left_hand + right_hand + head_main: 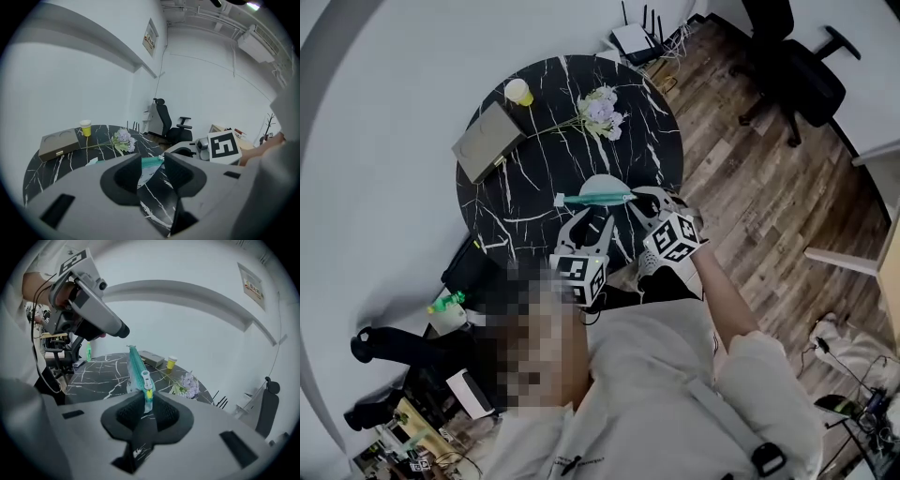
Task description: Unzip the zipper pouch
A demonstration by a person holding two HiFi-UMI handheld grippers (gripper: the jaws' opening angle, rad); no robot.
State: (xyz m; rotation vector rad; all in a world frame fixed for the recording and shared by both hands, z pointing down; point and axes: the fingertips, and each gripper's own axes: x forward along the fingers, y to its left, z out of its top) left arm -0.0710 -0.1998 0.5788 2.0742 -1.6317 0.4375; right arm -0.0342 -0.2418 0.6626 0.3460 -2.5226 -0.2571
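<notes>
- Head view: the zipper pouch (pixel 595 198) hangs in the air just above the near edge of the table (pixel 534 225). Its long axis runs along that edge and its teal zip line is level. The right claw (pixel 642 200) has its right end, and the left claw (pixel 589 225) sits just short of it on the near side
- Left gripper view: the left claw (pixel 153 166) has its jaws apart, and the pouch's teal edge (pixel 151 161) shows beyond the gap, untouched. Pulling the zip now would likely drag the whole pouch, since nothing anchors its far end
- Right gripper view: the right claw (pixel 147 402) is clamped on the pouch's end, right by the white slider (pixel 146 377) and yellow pull tab (pixel 148 393). The pouch points away from it, edge-on and tilted upward. So small a bite could slip or let it swing
</notes>
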